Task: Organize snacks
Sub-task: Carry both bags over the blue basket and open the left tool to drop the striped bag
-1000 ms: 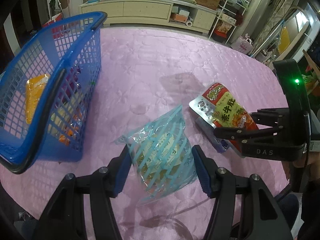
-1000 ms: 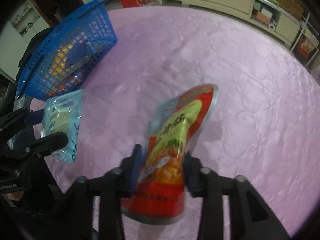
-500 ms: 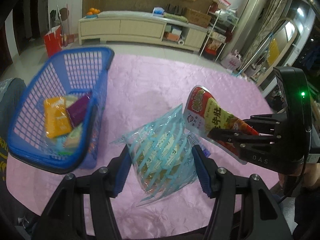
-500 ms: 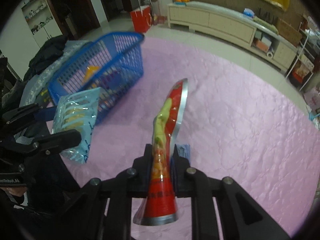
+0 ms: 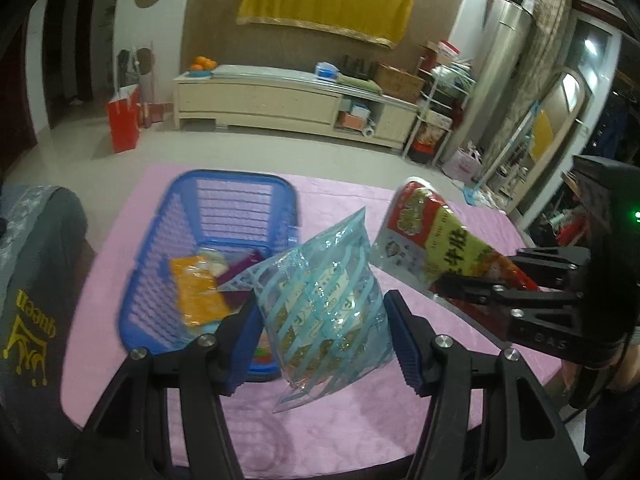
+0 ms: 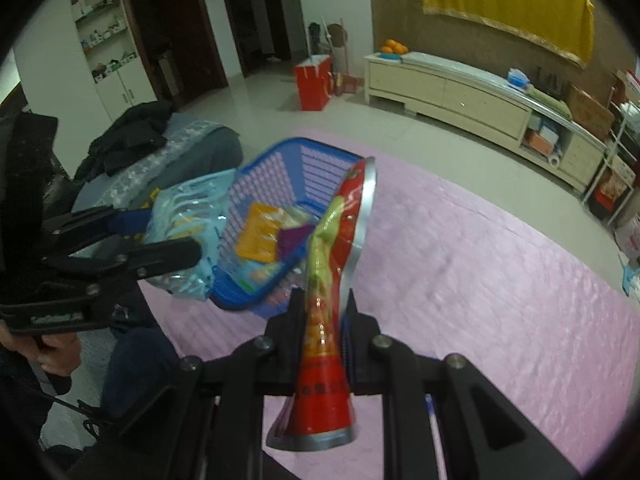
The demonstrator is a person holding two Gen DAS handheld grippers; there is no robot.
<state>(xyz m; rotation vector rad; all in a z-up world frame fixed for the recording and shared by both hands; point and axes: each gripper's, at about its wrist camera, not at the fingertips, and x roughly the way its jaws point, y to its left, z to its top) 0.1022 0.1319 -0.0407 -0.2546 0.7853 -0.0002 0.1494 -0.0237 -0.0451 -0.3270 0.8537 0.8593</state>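
Both tools carry a snack, lifted clear of the pink desk (image 5: 344, 436), likely so each pack can go over the rim of the blue basket (image 5: 256, 178) rather than be dragged across the cloth. Left tool (image 5: 320, 344) is about half open, pads pressed on the sides of the puffy blue striped packet (image 5: 328, 304); wide grip because the bag is full of air. Packet sits between its fingers, tip pointing up and away from the tool. Right tool (image 6: 324, 324) is squeezed nearly shut on the lower part of the red and green snack bag (image 6: 336, 248), held edge-on, so the thin flat pack stands up ahead of the tool with its bottom seal hanging under the fingers. The basket lies ahead of and below both tools, left of the right tool and just beyond the left tool's near finger. It already holds an orange pack (image 5: 198, 292) and a purple pack (image 6: 294, 240). Judged step: carry to basket, release not yet done.
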